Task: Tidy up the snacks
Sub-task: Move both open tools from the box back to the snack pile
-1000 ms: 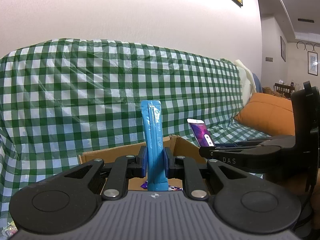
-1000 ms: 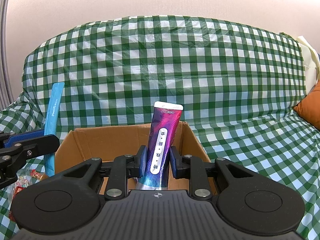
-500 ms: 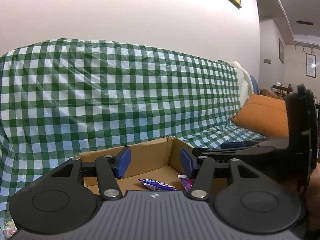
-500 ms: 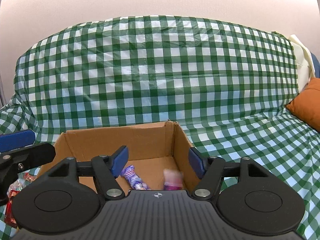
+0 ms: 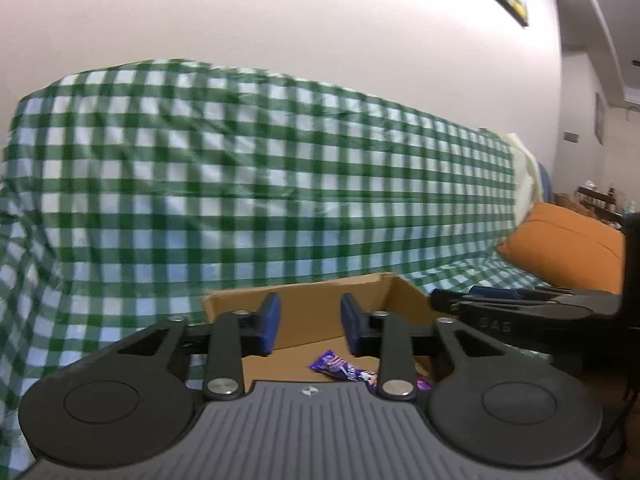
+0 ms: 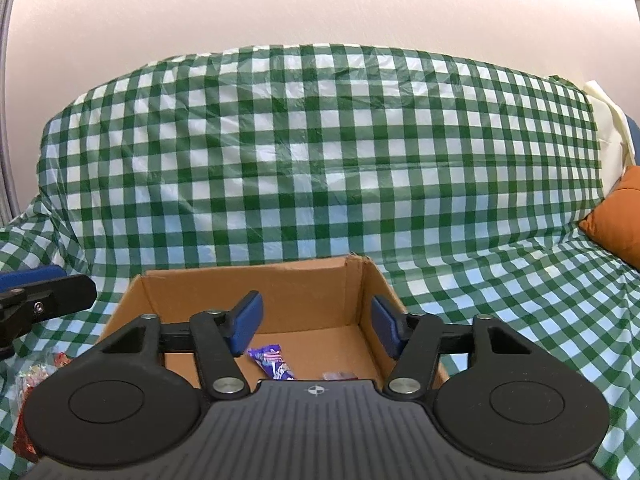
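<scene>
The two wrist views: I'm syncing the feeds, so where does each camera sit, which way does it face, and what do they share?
Left wrist view: sits on the left gripper, looks along its open, empty fingers at the cardboard box and the checkered sofa cover; the right gripper shows at the right edge.
Right wrist view: sits on the right gripper, also open and empty, faces the same box head-on; the left gripper shows at the left edge.
Shared: box, cover, purple snack packet, orange cushion.

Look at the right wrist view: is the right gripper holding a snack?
No. The right gripper is open with nothing between its pads, above the cardboard box.
</scene>
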The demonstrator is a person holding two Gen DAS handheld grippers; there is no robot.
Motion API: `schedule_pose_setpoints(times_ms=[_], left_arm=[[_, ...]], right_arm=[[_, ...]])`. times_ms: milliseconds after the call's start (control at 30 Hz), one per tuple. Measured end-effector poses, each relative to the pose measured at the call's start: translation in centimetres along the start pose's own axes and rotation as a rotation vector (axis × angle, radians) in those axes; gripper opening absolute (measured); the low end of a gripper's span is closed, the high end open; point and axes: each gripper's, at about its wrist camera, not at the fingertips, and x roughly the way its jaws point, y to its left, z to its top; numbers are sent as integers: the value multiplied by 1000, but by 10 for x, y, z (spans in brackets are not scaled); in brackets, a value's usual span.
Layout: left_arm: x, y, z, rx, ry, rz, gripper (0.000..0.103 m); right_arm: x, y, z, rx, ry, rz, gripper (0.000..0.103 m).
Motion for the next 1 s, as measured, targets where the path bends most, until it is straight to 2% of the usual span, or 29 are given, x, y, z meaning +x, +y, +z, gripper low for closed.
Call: schedule_pose_setpoints(times_ms=[33,67,167,400,567,800,933,1000], left_arm=[[0,4,1,-6,5,14,23],[-1,10,1,-15,10,31,20],[-5,28,2,-55,20,72,15],[-20,81,3,-164,66,156,15],[-35,123,2,-238,87,233,15],[-55,184,-8,-346,154,353,15],[-66,214,-21,-450,189,359,15],[-65,224,-28,-483,224,356,15]], right_arm=[[0,3,0,-2,-4,12,39],[-1,6,0,-2,-8,24,33],[-4,20,0,-3,-29,71,24],[-14,67,-5,-45,-70,217,24],[-23,115,-14,-123,-87,377,24],[-31,192,-25,-175,38,620,25],[-24,228,-41,-227,82,618,26],[-11,240,-53,-211,151,617,36]])
